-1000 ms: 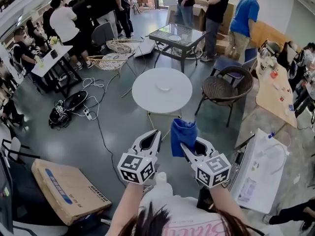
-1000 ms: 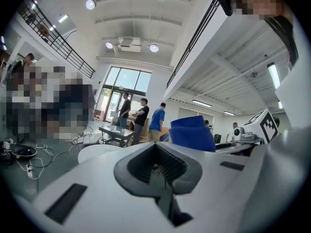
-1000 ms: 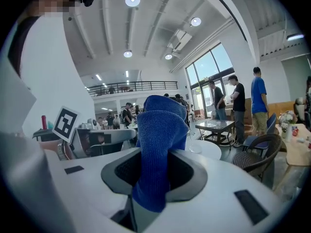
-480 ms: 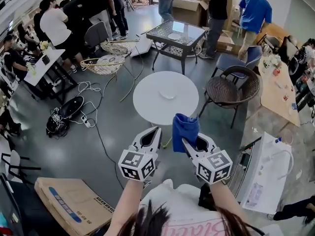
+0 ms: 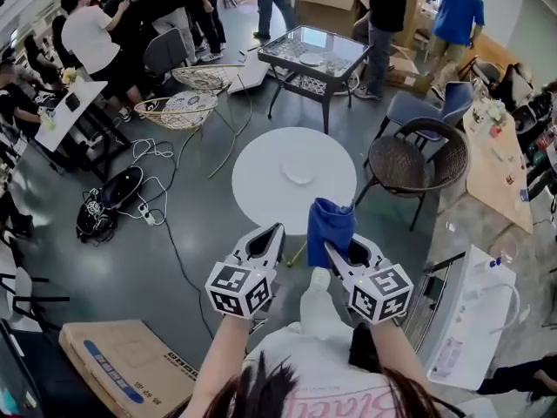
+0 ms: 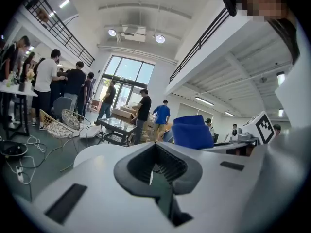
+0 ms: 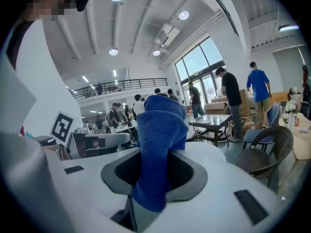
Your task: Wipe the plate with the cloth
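Clamping the blue cloth (image 5: 330, 223), your right gripper (image 5: 332, 251) sits lower centre beside your clenched, empty left gripper (image 5: 276, 232); the plate (image 5: 298, 171) rests on the round table (image 5: 257, 190) above, wicker chair (image 5: 409, 160) at its right.

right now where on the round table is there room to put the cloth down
The round table is bare all round the plate at its centre: left, right and far side. The cloth hides its near right edge. The wicker chair crowds its right rim, the glass table stands beyond.

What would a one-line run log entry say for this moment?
right gripper: jaws shut on cloth | left gripper: jaws shut, empty | plate: on table, untouched | wiping: not yet begun
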Tool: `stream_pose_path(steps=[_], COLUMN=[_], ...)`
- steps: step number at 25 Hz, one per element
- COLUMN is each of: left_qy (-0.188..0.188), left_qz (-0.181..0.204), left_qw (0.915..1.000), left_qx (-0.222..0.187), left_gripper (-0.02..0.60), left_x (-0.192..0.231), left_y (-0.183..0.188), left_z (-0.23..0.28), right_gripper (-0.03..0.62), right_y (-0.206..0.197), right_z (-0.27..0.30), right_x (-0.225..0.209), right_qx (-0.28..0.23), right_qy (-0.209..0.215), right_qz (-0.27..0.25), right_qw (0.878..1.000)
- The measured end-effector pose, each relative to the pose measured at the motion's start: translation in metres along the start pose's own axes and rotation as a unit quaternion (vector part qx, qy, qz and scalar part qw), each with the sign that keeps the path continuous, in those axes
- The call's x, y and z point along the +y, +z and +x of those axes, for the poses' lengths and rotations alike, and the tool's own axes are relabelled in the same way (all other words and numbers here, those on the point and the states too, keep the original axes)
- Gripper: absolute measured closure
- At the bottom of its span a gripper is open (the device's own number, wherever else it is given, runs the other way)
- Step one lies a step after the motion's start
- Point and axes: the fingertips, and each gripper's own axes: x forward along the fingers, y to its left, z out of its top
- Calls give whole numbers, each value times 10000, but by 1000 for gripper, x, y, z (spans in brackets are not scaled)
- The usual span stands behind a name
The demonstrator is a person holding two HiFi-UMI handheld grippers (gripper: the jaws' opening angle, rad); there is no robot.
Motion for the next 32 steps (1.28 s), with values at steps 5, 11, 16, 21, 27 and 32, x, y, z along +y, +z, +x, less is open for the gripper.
stream_pose_path(steps=[5,11,16,21,27,32], left_qy=[13,342,590,690,718,777], left_qz=[-107,-113,-255,-419,-586,-943], left_qw=[9999,9991,9971,9952,9920,9854], left_qx=[61,213,406,559,856,1185], left_gripper=[578,578,578,544,440,440], left_x=[27,65,94,116,143,172], left_y=[6,17,18,12,-9,-42], left_z=[53,126,172,208,240,257], right_gripper=[461,462,462,462,462,462], right_y=[12,38,54,60,49,30], right_z=[39,90,129,162,196,219], right_x=[-43,-104,-143,-171,-191,-198], right_qx=[92,253,459,669,878,1025], right_qy=[55,229,438,596,592,527], right_qz=[35,-22,-160,-178,-171,-252], right_qw=[9999,9994,9979,9958,9942,9930])
